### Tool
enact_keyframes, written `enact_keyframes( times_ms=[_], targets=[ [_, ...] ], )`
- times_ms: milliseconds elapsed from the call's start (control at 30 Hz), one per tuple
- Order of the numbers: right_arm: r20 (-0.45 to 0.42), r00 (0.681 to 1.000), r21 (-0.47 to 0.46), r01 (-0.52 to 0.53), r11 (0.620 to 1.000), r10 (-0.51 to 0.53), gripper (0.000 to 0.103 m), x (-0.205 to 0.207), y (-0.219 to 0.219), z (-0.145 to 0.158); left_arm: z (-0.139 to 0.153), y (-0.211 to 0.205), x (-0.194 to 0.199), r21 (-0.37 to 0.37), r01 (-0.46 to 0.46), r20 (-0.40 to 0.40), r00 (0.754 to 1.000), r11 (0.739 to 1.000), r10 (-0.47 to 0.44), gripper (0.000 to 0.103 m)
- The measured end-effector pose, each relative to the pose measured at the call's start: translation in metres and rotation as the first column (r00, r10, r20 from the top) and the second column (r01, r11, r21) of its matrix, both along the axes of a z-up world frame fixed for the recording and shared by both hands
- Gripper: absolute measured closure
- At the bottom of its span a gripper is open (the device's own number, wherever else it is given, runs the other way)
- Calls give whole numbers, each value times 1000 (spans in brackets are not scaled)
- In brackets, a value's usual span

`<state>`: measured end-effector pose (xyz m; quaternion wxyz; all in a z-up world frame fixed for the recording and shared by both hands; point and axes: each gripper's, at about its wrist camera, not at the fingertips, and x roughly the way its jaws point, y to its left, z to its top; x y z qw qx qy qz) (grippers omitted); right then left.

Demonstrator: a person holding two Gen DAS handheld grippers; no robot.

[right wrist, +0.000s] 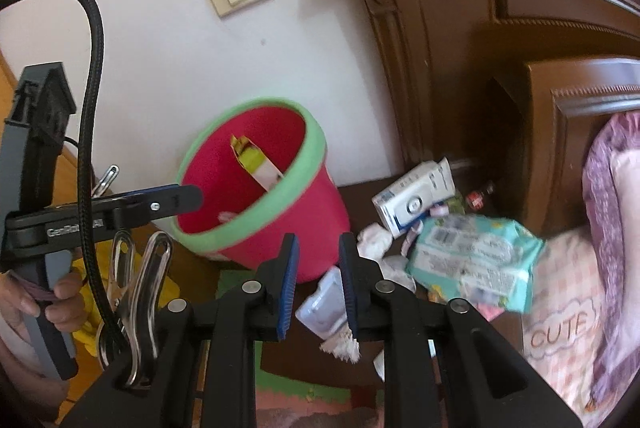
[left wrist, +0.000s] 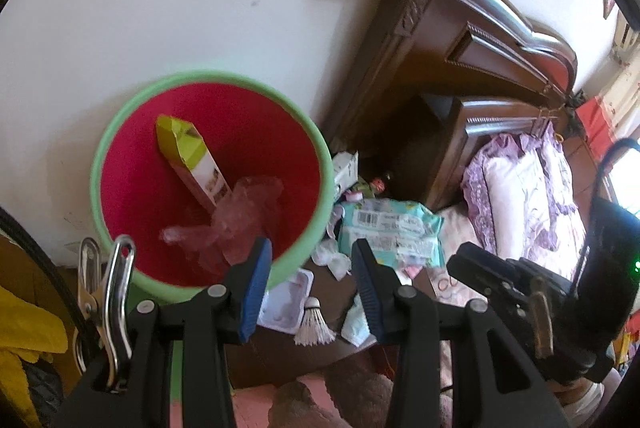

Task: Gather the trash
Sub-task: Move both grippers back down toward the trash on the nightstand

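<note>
Red bin w/ green rim (left wrist: 120, 131) stands against the wall, mouth up, so trash can be dropped straight in; already inside: a yellow-green carton (left wrist: 188, 155) leaning on the wall of the bin, and crumpled clear plastic (left wrist: 236, 220) beside it.

Left gripper (left wrist: 310, 284): jaws spread wide, nothing between them, hovering just right of the bin rim. Right gripper (right wrist: 318, 280): jaws part-open, empty, no pad touching anything.

Trash left, all right of the bin on the dark tabletop: clear plastic tray (right wrist: 324, 308), shuttlecock (left wrist: 314, 328), wet-wipes pack (right wrist: 476, 260), white box (right wrist: 416, 199), crumpled tissues (right wrist: 374, 240). Pieces overlap, so picking one cleanly looks awkward. Bed headboard (right wrist: 460, 47) hems in the far side.
</note>
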<state>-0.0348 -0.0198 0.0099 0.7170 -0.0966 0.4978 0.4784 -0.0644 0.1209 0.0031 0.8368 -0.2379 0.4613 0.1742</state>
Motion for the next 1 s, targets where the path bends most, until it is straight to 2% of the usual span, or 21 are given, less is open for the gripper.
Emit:
enact_keyframes(
  times_ms=[167, 367, 467, 533, 733, 1000],
  targets=[
    [-21, 1000, -48, 15, 999, -16, 82, -1, -13, -14, -10, -11, -10, -19, 26, -4, 1000, 999, -26, 60],
    [-66, 996, -98, 51, 994, -58, 81, 3, -25, -29, -25, -18, -21, -25, 37, -45, 998, 999, -38, 60],
    [-67, 996, -122, 57, 991, -65, 75, 4, -28, -36, -33, -22, -26, -38, 37, -60, 997, 999, -39, 60],
    [-71, 995, -140, 64, 988, -75, 75, 5, -29, -41, -41, -24, -27, -46, 40, -79, 996, 998, -43, 60],
    [-91, 991, -187, 79, 979, -97, 74, 7, -35, -58, -70, -33, -29, -80, 58, -144, 987, 995, -69, 60],
    [-117, 983, -242, 108, 964, -140, 74, 12, -45, -78, -124, -38, -20, -119, 65, -251, 963, 991, -94, 60]
  ],
)
